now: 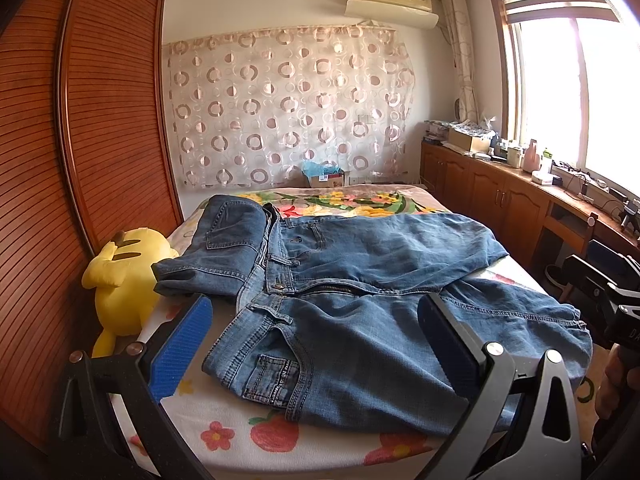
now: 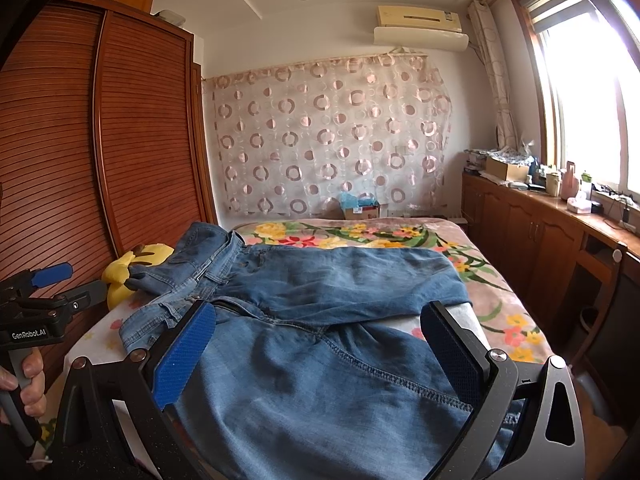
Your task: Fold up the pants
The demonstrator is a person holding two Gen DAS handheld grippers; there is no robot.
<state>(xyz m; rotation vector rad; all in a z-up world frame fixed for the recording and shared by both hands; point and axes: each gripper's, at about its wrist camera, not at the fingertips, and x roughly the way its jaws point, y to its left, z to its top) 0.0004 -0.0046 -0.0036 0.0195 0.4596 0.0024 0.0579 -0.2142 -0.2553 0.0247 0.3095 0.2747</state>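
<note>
Blue denim pants (image 1: 352,280) lie spread across the bed, waistband to the left, legs running right; they also fill the right wrist view (image 2: 320,320). My left gripper (image 1: 316,344) is open, hovering above the near waistband and pocket, holding nothing. My right gripper (image 2: 320,348) is open above the near leg, also empty. The left gripper shows at the left edge of the right wrist view (image 2: 52,280), and part of the right gripper shows at the right edge of the left wrist view (image 1: 608,292).
A yellow plush toy (image 1: 124,280) lies at the bed's left edge by the wooden wardrobe (image 1: 80,140). The bed (image 1: 360,200) has a floral blanket. A cardboard box (image 1: 326,178) stands beyond it. Wooden cabinets (image 1: 500,188) with clutter line the right wall.
</note>
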